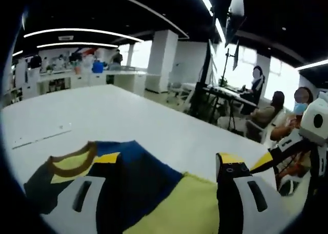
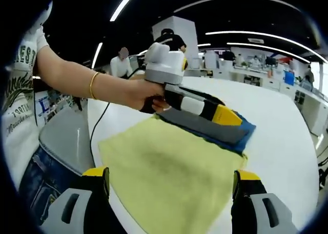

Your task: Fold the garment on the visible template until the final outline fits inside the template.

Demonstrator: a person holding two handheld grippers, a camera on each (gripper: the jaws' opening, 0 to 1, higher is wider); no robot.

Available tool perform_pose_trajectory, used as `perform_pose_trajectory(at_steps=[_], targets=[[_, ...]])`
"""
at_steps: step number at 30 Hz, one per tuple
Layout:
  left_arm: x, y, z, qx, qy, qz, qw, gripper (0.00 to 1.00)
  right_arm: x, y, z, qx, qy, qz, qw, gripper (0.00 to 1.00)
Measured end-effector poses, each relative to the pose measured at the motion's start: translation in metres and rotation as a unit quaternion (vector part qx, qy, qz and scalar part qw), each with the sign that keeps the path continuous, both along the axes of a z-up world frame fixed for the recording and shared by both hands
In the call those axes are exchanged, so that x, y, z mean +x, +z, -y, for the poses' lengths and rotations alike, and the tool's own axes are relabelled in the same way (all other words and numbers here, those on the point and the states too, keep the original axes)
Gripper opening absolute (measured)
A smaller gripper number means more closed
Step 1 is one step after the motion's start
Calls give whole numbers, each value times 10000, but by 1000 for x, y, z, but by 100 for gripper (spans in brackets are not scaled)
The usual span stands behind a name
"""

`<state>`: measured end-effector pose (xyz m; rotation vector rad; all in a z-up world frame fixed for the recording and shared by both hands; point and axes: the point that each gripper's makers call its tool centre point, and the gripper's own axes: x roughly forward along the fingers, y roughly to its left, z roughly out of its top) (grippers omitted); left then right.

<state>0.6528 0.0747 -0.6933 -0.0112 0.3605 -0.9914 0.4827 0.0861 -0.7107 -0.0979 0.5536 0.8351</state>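
Note:
The garment (image 1: 148, 188) lies flat on the white table (image 1: 118, 116), showing a brown collar, grey sleeve, blue panel and yellow body. My left gripper (image 1: 169, 162) stands open, one jaw on each side above the blue and yellow cloth. In the right gripper view the yellow body (image 2: 169, 167) spreads toward me, with a grey and blue part (image 2: 220, 131) at its far end. The left gripper (image 2: 197, 106), held by a hand, rests over that grey part. My right gripper (image 2: 171, 175) is open above the yellow near edge. The right gripper (image 1: 312, 129) shows at the right border.
A thin pale strip (image 1: 43, 134) lies on the table beyond the collar. Seated people (image 1: 266, 111) and equipment stands (image 1: 225, 65) are past the table's far side. The person's arm (image 2: 82, 83) reaches in from the left, and a cable (image 2: 97, 126) hangs over the table edge.

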Motion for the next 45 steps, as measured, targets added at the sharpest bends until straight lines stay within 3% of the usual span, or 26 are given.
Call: perform_pose_trajectory(at_steps=[11,16,24,34,45], targets=[[-16,7,-34,-42,-36,89,9999,99,-7,-3,3,-239,263,-153,9993,99],[-29,6,-55,267,-230,256,9991,99,-9,-3,4,-352,385,-177,9985,99],[-53,10,-81,349,-352,316,9983,99,-15,-5,2,-537,637,-325,9960,99],[-89,7,-108,450,-451,280,9976,99,-25,-8,-1,-798,919,-477,9914,95],[-137,-15,-136,758,-773,35,9941,95,-40,-24,8,-1297,1153,-580,9831,89]])
